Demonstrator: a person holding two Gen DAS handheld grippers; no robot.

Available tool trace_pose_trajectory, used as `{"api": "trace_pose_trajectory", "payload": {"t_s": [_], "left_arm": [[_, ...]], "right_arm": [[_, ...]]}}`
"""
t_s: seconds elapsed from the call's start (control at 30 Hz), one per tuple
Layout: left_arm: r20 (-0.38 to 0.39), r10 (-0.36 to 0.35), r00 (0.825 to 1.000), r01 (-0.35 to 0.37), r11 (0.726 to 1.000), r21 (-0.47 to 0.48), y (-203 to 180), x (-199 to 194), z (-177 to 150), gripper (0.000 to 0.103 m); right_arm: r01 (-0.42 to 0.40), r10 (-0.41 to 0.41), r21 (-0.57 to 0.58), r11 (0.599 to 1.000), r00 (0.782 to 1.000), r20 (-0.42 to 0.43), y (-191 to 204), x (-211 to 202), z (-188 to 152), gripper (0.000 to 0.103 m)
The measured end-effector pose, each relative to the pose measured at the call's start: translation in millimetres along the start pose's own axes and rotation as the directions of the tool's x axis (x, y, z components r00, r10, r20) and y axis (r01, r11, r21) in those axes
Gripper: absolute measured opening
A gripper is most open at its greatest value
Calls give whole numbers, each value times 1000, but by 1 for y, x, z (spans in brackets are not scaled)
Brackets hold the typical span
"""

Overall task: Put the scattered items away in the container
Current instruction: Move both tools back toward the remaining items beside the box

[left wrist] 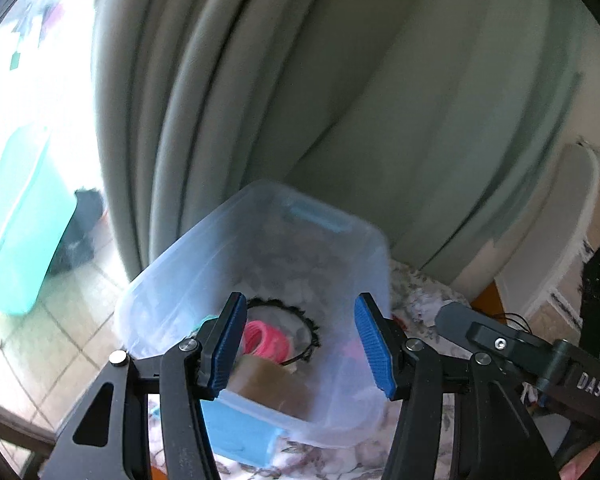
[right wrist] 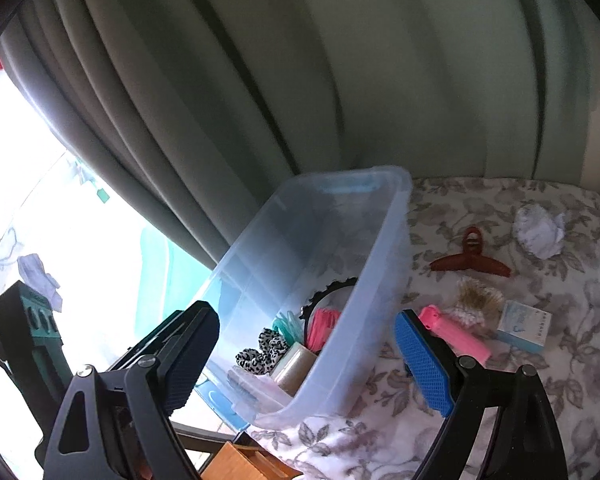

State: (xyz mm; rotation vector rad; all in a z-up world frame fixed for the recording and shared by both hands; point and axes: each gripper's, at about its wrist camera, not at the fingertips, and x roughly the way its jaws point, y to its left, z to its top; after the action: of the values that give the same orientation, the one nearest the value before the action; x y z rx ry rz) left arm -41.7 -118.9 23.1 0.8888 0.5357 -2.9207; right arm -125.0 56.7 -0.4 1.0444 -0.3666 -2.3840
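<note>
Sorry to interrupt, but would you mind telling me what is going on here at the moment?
A person with a claw in each hand is tidying small items into a clear plastic bin on a floral cloth. Both the left claw and right claw are open and empty near the bin. Scrunchies and a pink coil lie inside; a brown hair clip, pink case and small box remain outside.

Readable text: white capitals "DAS" | on: black body of the right claw (left wrist: 456,324), seen low and to the right of the left claw (left wrist: 300,344) | small blue-and-white box (right wrist: 523,331) just right of the right claw's blue pad: print too small to read
</note>
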Motion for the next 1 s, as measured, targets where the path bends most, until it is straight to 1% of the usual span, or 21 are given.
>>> {"api": "trace_pose_trajectory", "payload": {"t_s": [0.07, 0.17, 0.3, 0.37, 0.43, 0.5, 0.53, 0.57, 0.6, 0.67, 0.8, 0.9, 1.0], "left_arm": [[8, -11, 1000, 11, 1000, 20, -10, -4, 0, 57], [13, -45, 999, 45, 999, 21, -25, -7, -3, 57], [25, -131, 991, 130, 991, 26, -44, -10, -8, 57], [33, -152, 988, 150, 987, 53, -58, -11, -12, 57], [20, -161, 987, 159, 984, 83, -73, -9, -16, 57], [-23, -177, 984, 178, 979, 101, -86, 0, -21, 57], [-49, -178, 983, 183, 977, 113, -94, 5, -25, 57], [-71, -159, 985, 167, 977, 136, -102, 9, -29, 57], [-86, -143, 986, 155, 976, 156, -109, 14, -33, 57], [-110, -135, 985, 153, 972, 178, -120, 23, -41, 57], [-172, -114, 979, 149, 967, 206, -136, 38, -55, 57], [-207, -87, 975, 131, 968, 213, -141, 50, -63, 57], [-242, -65, 968, 118, 970, 215, -146, 62, -71, 57]], "right_arm": [[2, -2, 16, 1000, 1000, 19, -7, -11, -1, 91], [4, -6, 42, 999, 998, 56, -20, -32, -3, 91], [9, -17, 77, 997, 995, 103, -39, -58, -2, 91], [15, -26, 97, 995, 992, 123, -50, -70, -3, 91], [23, -41, 127, 992, 989, 141, -64, -82, -6, 91], [31, -55, 154, 988, 986, 155, -77, -91, -6, 91], [37, -65, 169, 985, 985, 162, -85, -97, -8, 91], [44, -76, 185, 982, 983, 168, -93, -102, -10, 91], [52, -87, 198, 979, 981, 173, -101, -106, -11, 91], [68, -111, 225, 972, 977, 181, -117, -116, -14, 91], [89, -145, 277, 957, 972, 186, -148, -129, -20, 91], [95, -159, 320, 943, 971, 178, -171, -130, -25, 91], [100, -164, 345, 933, 973, 162, -185, -129, -30, 91]]}}
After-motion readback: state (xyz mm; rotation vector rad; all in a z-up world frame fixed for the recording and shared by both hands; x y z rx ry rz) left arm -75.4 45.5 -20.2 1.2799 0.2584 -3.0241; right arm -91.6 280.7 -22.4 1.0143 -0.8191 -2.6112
